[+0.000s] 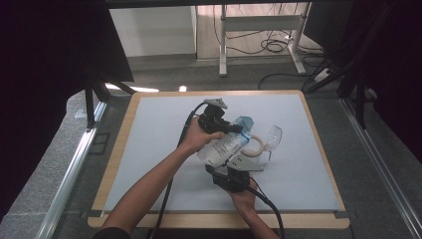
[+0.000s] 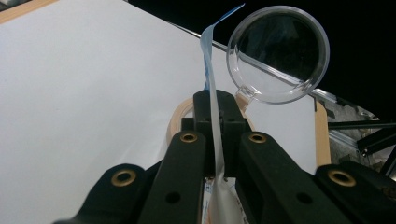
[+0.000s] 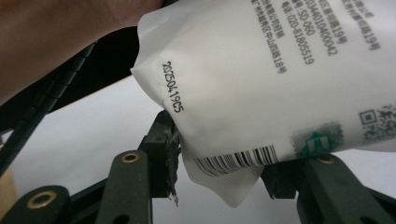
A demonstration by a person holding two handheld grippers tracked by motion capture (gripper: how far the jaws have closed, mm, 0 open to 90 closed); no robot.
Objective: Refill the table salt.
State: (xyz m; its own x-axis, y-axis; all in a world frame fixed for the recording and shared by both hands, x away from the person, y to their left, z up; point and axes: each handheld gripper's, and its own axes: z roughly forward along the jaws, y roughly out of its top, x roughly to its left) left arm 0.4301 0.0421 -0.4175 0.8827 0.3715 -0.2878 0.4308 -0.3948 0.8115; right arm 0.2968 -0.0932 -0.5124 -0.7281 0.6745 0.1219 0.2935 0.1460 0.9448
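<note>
A white plastic pouch (image 1: 224,146) is held in the air above the middle of the tabletop (image 1: 149,149), slanting from lower left to upper right in the high view. Its contents cannot be made out; the film is opaque, smooth and slightly puffed, printed with black text, a date code, a barcode and a small green mark, as seen in the right gripper view. A pale blue, translucent top edge (image 2: 209,56) is seen at its upper end.

The left claw (image 2: 215,135) is closed on that thin blue-white top strip, which is pinched flat between the two black jaws and rises above them as a narrow ribbon. The right claw (image 3: 219,177) stands apart, its jaws on either side of the pouch's lower sealed corner (image 3: 224,182); the left jaw is touching the film, but whether the right jaw presses it cannot be told.

Beyond the pouch, a clear plastic round dish (image 2: 278,53) is seen, empty, with a raised rim and a short neck, resting against a light wooden ring (image 2: 180,119) that lies flat on the tabletop. Both lie just beside the claws, toward the right of centre.

The tabletop is covered by a matte, pale grey-white sheet bordered by a light wood edge (image 1: 119,149). Wide bare stretches are left on the left half and along the near and far edges. Dark floor and a metal rail (image 1: 69,169) surround the tabletop.
</note>
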